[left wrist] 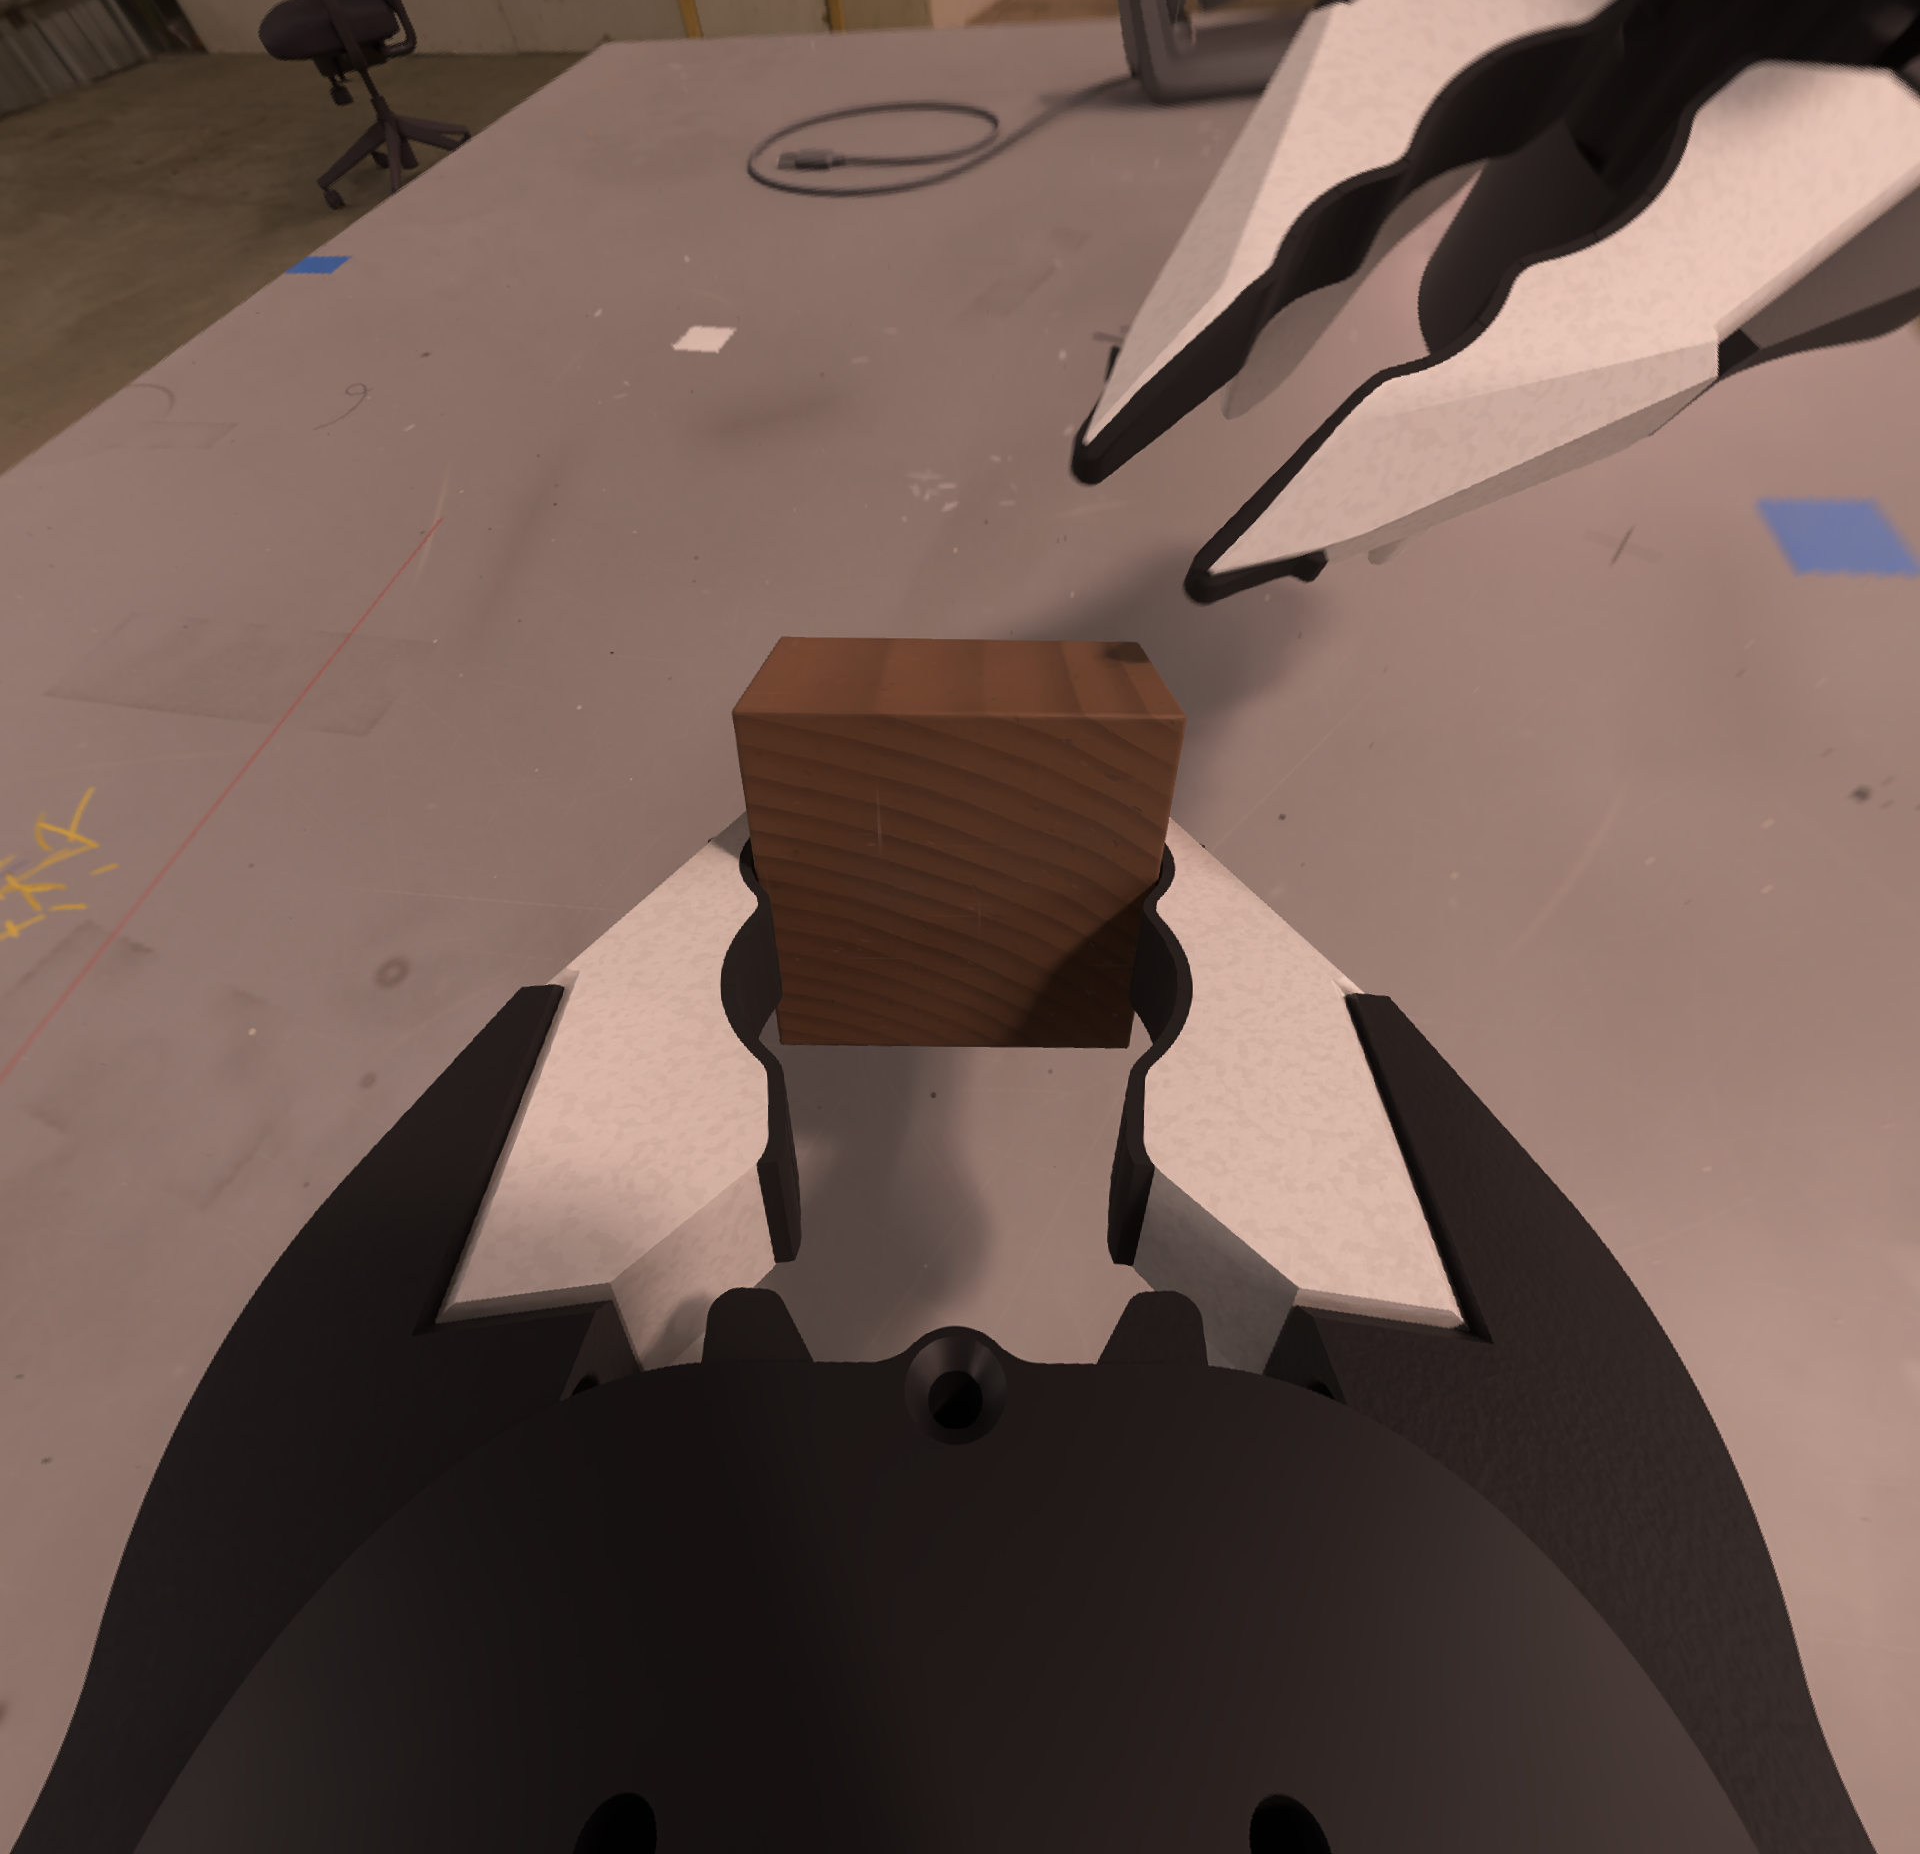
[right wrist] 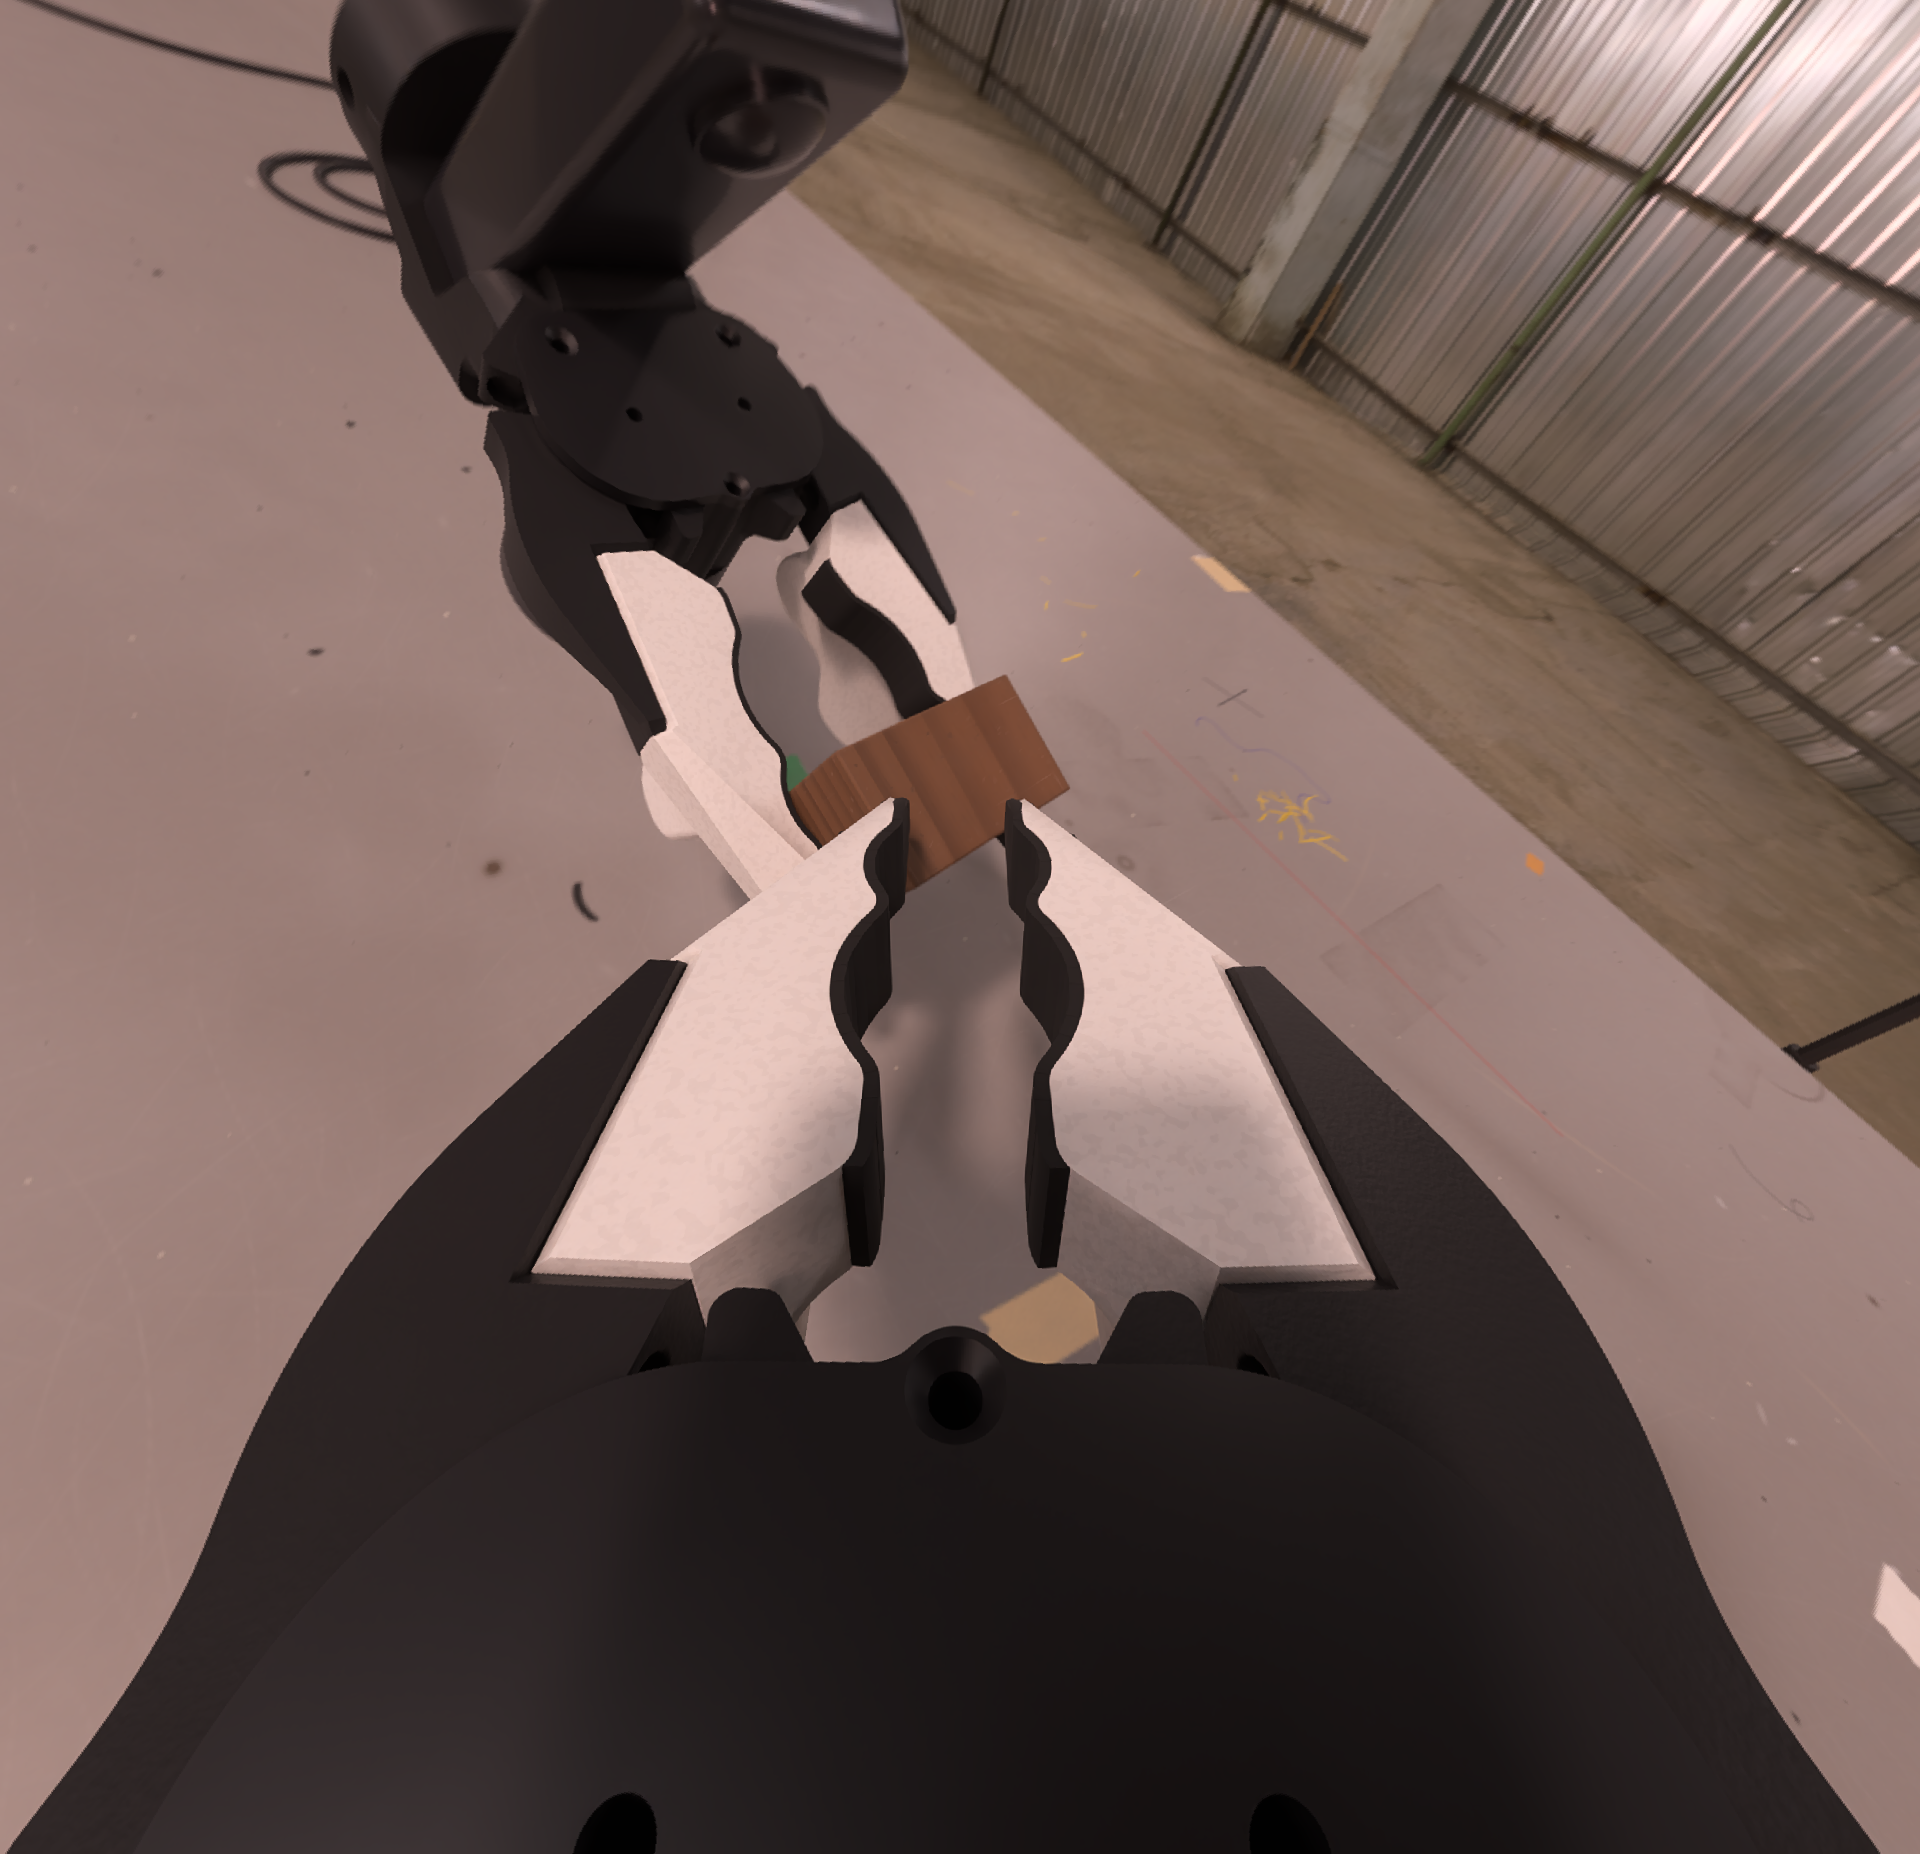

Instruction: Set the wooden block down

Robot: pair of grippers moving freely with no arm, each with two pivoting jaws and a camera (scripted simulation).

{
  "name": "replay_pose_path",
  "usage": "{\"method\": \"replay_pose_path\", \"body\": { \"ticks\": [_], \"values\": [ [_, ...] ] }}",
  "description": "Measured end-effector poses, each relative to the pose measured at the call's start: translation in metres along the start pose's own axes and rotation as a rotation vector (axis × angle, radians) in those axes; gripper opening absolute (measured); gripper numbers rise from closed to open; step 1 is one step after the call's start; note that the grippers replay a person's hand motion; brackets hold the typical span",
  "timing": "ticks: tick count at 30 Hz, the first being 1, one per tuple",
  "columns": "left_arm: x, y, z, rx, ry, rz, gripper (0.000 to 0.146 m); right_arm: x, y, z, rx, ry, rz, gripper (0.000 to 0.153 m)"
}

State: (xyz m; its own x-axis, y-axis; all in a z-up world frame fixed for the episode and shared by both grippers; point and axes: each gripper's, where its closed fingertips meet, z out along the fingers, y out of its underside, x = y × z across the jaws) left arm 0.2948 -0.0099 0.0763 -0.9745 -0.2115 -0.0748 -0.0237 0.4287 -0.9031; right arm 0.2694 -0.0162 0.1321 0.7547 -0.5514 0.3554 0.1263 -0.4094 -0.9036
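The wooden block (left wrist: 956, 838) is a brown cube with visible grain. My left gripper (left wrist: 958, 848) is shut on the block, with one finger pressed on each side. The block seems to hang a little above the grey table (left wrist: 520, 765). My right gripper (left wrist: 1143, 526) hovers to the block's upper right, open and empty, its tips pointing down toward the table. In the right wrist view, my right gripper (right wrist: 956, 812) stands open just short of the block (right wrist: 935, 765), which the left gripper (right wrist: 883, 765) holds from the far side.
A coiled dark cable (left wrist: 873, 147) and a grey device (left wrist: 1195, 48) lie at the table's far end. Blue tape patches (left wrist: 1834, 537) and a white one (left wrist: 704, 339) mark the top. An office chair (left wrist: 332, 38) stands past the left edge. A corrugated wall (right wrist: 1558, 246) runs alongside.
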Motion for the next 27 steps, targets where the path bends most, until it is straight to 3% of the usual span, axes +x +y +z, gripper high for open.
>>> {"method": "replay_pose_path", "body": {
  "ticks": [5, 8, 11, 18, 23, 27],
  "values": [
    [0.000, 0.008, 0.005, -0.059, -0.067, 0.093, 0.068, -0.010, 0.021, 0.003, -0.055, -0.040, 0.022, 0.018],
    [-0.015, 0.024, 0.006, -0.178, -0.172, 0.106, 0.068, -0.004, 0.046, 0.002, -0.121, -0.027, 0.070, 0.020],
    [-0.027, 0.041, 0.005, -0.281, -0.220, 0.086, 0.068, 0.014, 0.078, -0.003, -0.194, 0.010, 0.162, 0.020],
    [-0.035, 0.057, 0.005, -0.356, -0.186, 0.007, 0.068, 0.073, 0.138, -0.018, -0.358, 0.125, 0.356, 0.030],
    [-0.035, 0.066, 0.007, -0.409, -0.155, -0.011, 0.068, 0.107, 0.151, -0.019, -0.431, 0.161, 0.301, 0.033],
    [-0.034, 0.066, 0.007, -0.408, -0.145, -0.020, 0.068, 0.119, 0.158, -0.006, -0.490, 0.100, 0.250, 0.033]
  ]
}}
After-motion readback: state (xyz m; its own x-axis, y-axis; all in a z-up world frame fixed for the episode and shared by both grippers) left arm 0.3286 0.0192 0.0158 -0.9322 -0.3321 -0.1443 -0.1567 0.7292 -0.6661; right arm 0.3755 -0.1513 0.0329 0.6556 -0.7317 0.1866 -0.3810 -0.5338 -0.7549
